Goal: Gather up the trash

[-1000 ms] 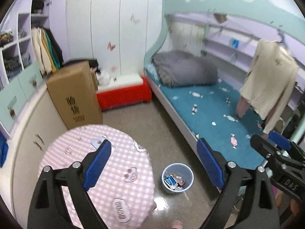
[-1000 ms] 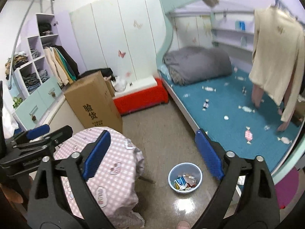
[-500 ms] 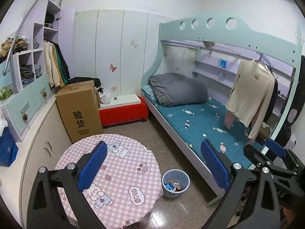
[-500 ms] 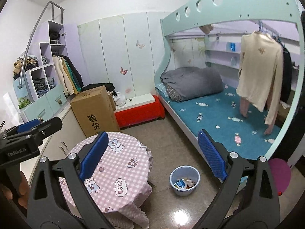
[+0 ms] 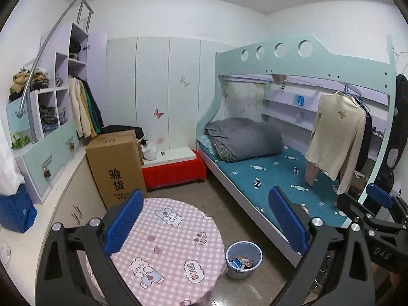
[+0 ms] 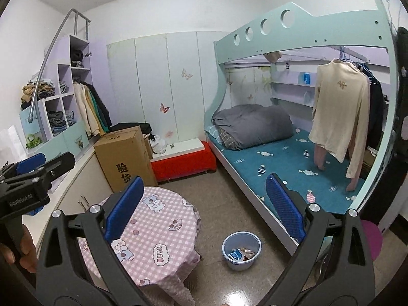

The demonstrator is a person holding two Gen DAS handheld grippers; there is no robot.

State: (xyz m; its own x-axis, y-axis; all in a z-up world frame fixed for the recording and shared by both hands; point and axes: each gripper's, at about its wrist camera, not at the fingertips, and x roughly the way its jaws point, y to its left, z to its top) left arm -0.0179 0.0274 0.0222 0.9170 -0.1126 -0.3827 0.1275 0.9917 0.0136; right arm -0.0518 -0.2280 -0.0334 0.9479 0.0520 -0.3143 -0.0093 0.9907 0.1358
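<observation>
Blue-padded, the left gripper [image 5: 206, 219] and right gripper [image 6: 204, 204] are both hanging spread wide, pinching nothing, held high over the room, probably surveying it; wrappers [image 6: 241, 253] are lying in the bin [image 6: 241, 262] between table [image 6: 158, 232] and bed [image 6: 280, 160].

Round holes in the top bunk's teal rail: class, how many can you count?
4 round holes, side by side on the teal rail, above the grey quilt. None seems hidden.
</observation>
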